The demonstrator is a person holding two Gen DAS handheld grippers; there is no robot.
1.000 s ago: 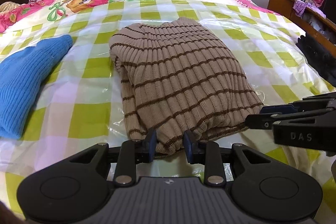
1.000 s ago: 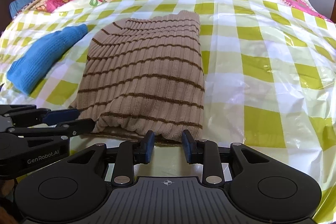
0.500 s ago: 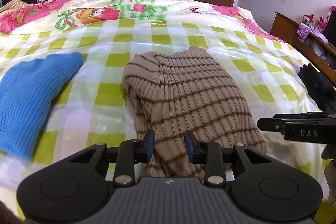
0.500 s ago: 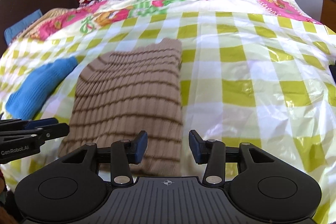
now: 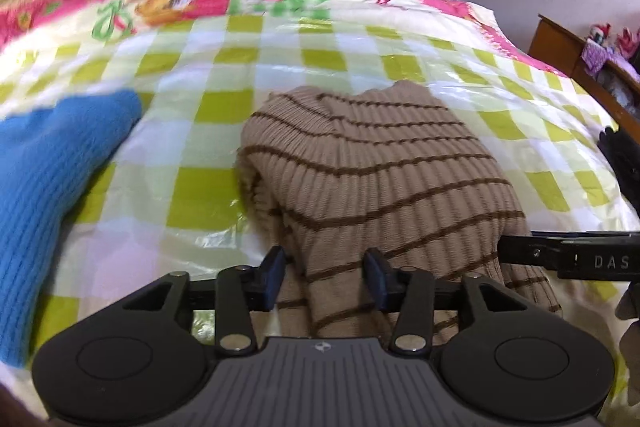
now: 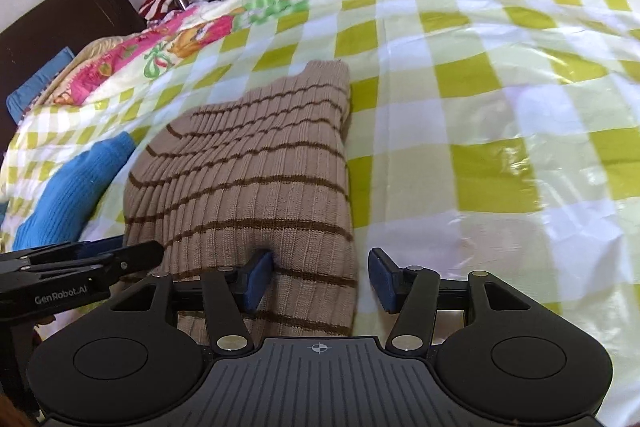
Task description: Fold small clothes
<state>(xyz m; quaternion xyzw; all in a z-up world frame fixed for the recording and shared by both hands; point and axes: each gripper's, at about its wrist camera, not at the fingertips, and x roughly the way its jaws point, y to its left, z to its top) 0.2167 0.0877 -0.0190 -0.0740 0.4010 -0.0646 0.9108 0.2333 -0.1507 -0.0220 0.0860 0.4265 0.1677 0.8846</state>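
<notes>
The folded tan striped sweater (image 5: 384,187) lies on the bed's green-and-white checked cover (image 5: 208,187), its near edge under both grippers. The left gripper (image 5: 325,277) has its jaws opening, with the sweater's near left corner between the 2 pads, which stand clear of the cloth. The right gripper (image 6: 320,277) has its jaws opening too, wide around the sweater's near right corner. A blue knit garment (image 5: 52,187) lies apart to the left.
</notes>
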